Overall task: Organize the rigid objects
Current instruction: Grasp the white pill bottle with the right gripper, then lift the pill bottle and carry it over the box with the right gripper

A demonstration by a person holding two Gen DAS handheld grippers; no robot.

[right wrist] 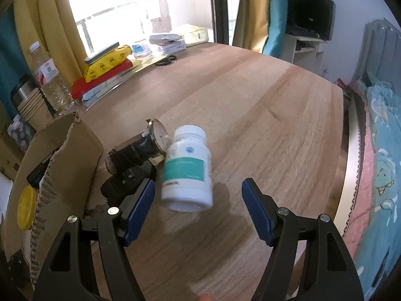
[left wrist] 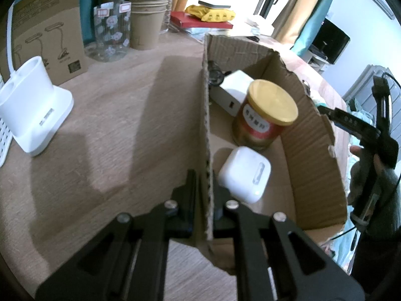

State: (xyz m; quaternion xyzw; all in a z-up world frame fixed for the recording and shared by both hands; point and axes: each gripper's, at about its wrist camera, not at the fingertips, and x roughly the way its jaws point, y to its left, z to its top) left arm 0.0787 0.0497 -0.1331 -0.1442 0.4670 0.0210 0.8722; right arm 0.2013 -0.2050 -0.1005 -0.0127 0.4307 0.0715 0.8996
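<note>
Clamping left tool on box wall to steady it, right tool spread apart around loose bottle on table, ready to grab.

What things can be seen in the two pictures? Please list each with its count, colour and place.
Cardboard box: one, brown, on the table.
Tin: one, red with gold lid, inside the box.
White case: one, inside the box, near side.
White adapter: one, inside the box, far end.
Pill bottle: one, white with teal label, between the open right fingers, not pressed.
Watch: one, dark strap, on the table beside the box.
Paper cups: one stack, brown, table's far edge.
Left gripper: black, shut on the box wall.
Right gripper: black, blue pads, open.
</note>
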